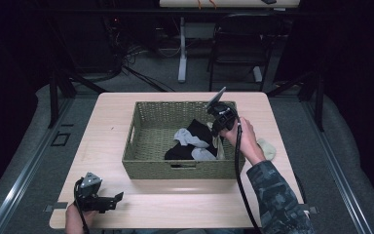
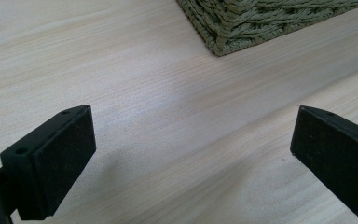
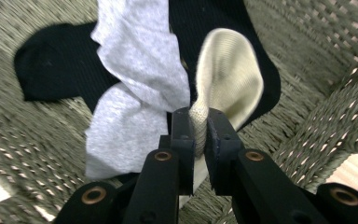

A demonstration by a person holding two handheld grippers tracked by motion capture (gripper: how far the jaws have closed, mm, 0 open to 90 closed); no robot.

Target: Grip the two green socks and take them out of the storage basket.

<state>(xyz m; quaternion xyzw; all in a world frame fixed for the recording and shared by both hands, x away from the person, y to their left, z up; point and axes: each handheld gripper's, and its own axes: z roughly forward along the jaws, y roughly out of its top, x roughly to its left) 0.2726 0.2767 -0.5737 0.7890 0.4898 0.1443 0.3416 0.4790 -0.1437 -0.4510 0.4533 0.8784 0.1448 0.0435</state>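
In the high view, a rectangular woven basket (image 1: 185, 168) of olive wicker is seen on a pale wood-grain table (image 1: 126, 204), with a dark room and a folding chair (image 1: 236, 44) behind; black and grey socks are heaped inside it. In the left gripper view, the left gripper (image 2: 191, 154) is held spread wide over bare tabletop. In the right gripper view, a ribbed cream sock (image 3: 226, 79) is pinched by the right gripper (image 3: 199, 135) above the basket floor, beside a soft grey sock (image 3: 135, 70) and a black sock (image 3: 51, 65).
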